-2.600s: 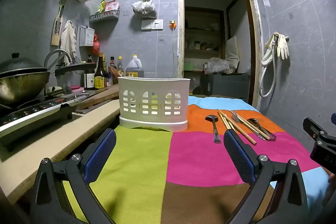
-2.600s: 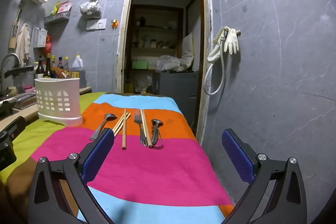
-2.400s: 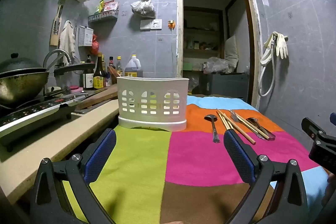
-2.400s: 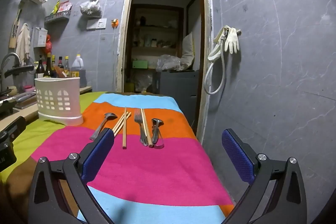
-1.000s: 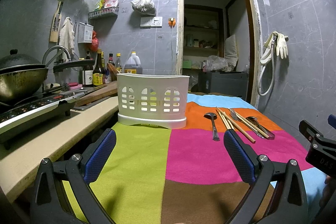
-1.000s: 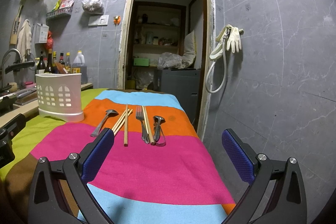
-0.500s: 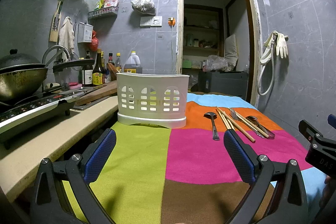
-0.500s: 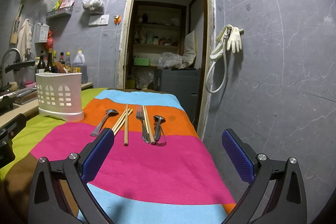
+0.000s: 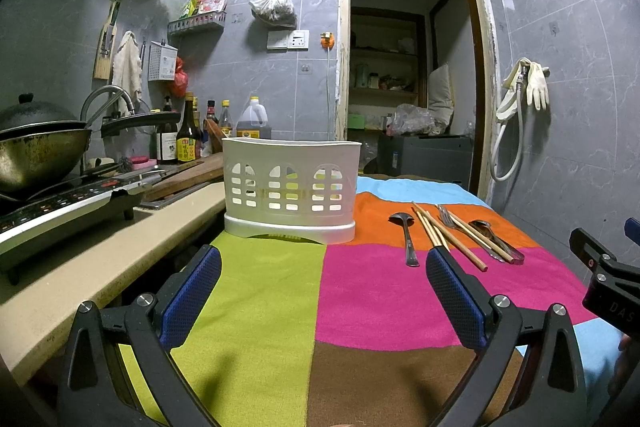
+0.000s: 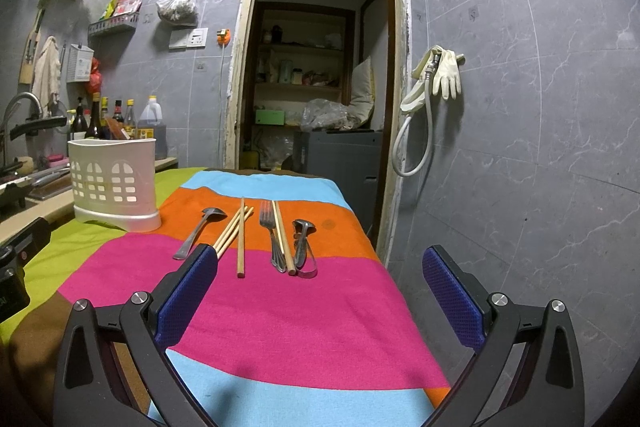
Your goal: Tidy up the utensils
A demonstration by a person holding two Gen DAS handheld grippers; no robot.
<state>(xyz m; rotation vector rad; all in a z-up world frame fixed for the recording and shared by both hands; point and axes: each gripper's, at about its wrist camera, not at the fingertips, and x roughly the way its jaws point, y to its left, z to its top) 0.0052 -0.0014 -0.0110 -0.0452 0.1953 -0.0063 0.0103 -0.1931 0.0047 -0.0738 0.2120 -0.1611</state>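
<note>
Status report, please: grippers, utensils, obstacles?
Left gripper open, empty. Right gripper open, empty. Utensils lying on cloth, white caddy looks empty. Nothing blocking.

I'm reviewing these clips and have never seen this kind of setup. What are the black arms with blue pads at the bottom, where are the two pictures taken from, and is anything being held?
There is no robot here. A person holds a two-finger gripper in each hand, and each carries a wide-angle camera looking forward along its fingers. One picture is from the left gripper, the other from the right gripper; the blue pads are the finger linings.

Both grippers are open and hold nothing.

Ahead is a table under a colourful patchwork cloth. On it stands a white slotted utensil holder. Beside it lie a spoon, wooden chopsticks, a fork and another metal piece I cannot identify. To the left is a counter with a wok.
</note>
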